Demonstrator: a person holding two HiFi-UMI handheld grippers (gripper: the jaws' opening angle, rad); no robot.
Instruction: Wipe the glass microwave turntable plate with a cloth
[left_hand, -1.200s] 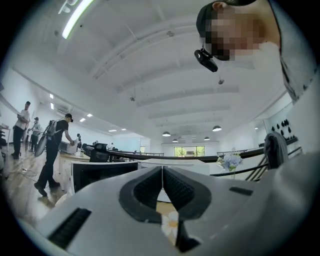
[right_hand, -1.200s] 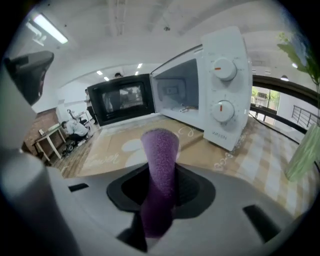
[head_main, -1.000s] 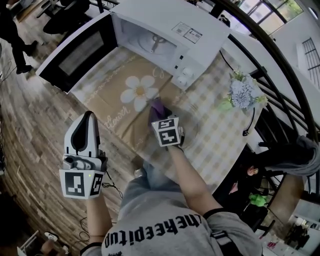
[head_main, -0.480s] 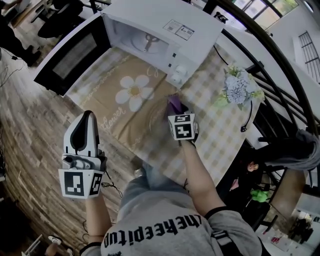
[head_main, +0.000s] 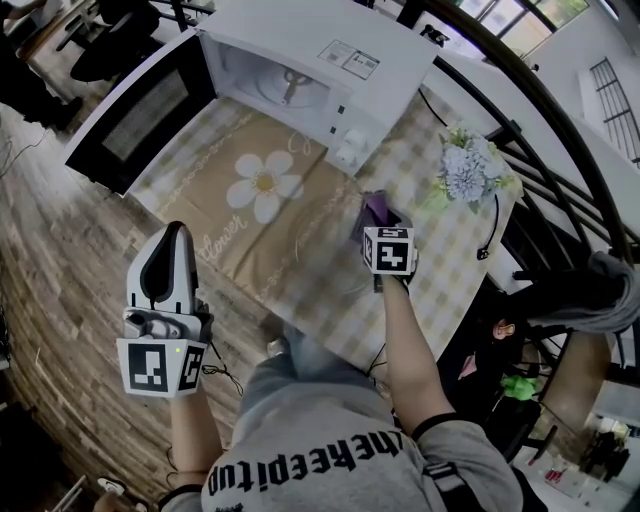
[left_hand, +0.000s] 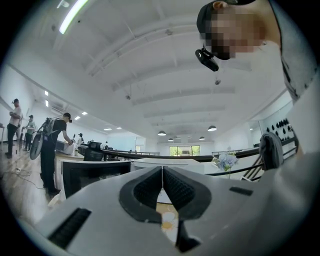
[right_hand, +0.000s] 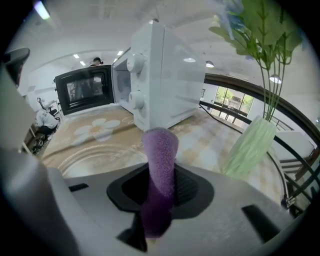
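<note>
Mid-wipe, I'd say: right gripper (head_main: 381, 222), fingers clamped on the purple cloth (right_hand: 160, 150), sits at the right rim of the glass plate (right_hand: 97, 156), lying on the checked worktop (head_main: 440, 270) before the open microwave (head_main: 310, 70). Next: press down, sweep left. Left gripper (left_hand: 162, 187), fingers shut on nothing, hangs over wooden floor (head_main: 60, 250). Big lit hall around.

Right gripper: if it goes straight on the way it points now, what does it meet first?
Most likely the white microwave, near its knob corner; the purple cloth held in the right gripper would touch first. Depth is unclear.
</note>
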